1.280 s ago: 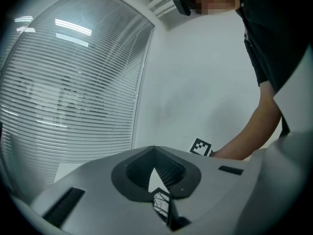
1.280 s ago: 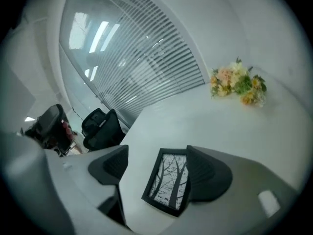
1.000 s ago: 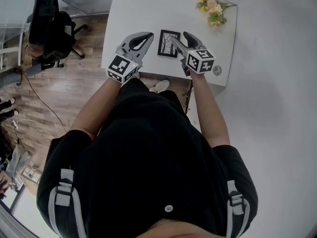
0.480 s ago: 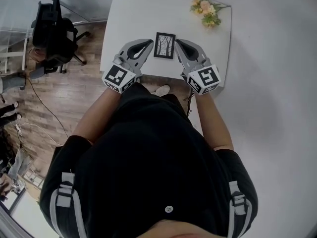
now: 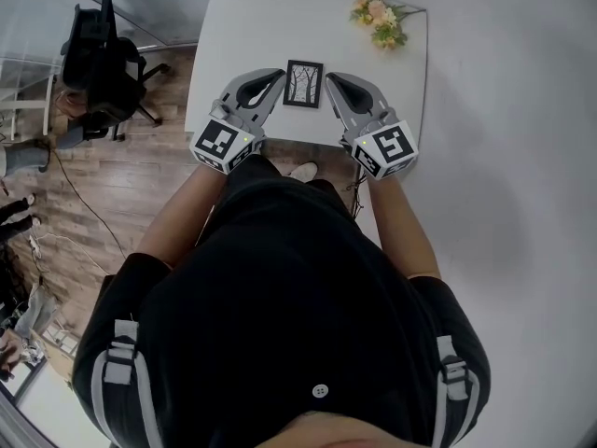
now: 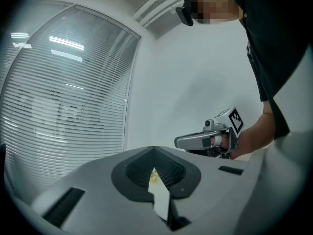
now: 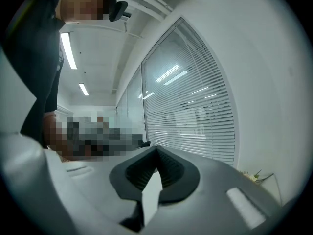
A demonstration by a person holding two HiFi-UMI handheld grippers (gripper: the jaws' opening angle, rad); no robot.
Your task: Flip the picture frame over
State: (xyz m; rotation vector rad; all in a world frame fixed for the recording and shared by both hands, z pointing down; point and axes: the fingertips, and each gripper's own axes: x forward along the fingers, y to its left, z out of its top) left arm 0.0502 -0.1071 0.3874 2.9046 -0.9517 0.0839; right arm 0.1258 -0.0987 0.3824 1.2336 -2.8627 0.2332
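The picture frame [image 5: 303,83] has a black border and a tree picture. It lies flat, picture side up, near the front edge of the white table [image 5: 252,26]. My left gripper [image 5: 278,77] hovers just left of the frame and my right gripper [image 5: 331,79] just right of it, neither touching it. Both are held level above the table with nothing in them. In the left gripper view the jaws [image 6: 153,152] meet at their tips, and the right gripper [image 6: 178,142] shows beyond them. In the right gripper view the jaws [image 7: 156,150] are closed tight.
A bunch of flowers [image 5: 378,21] lies at the table's far right corner. A black office chair [image 5: 98,59] stands on the wooden floor to the left. A white wall runs along the table's right side, and window blinds [image 7: 195,111] fill the far side.
The right gripper has left the frame's right edge, closed its jaws and risen beside the frame. The left gripper has also lifted a little. The frame lies still.
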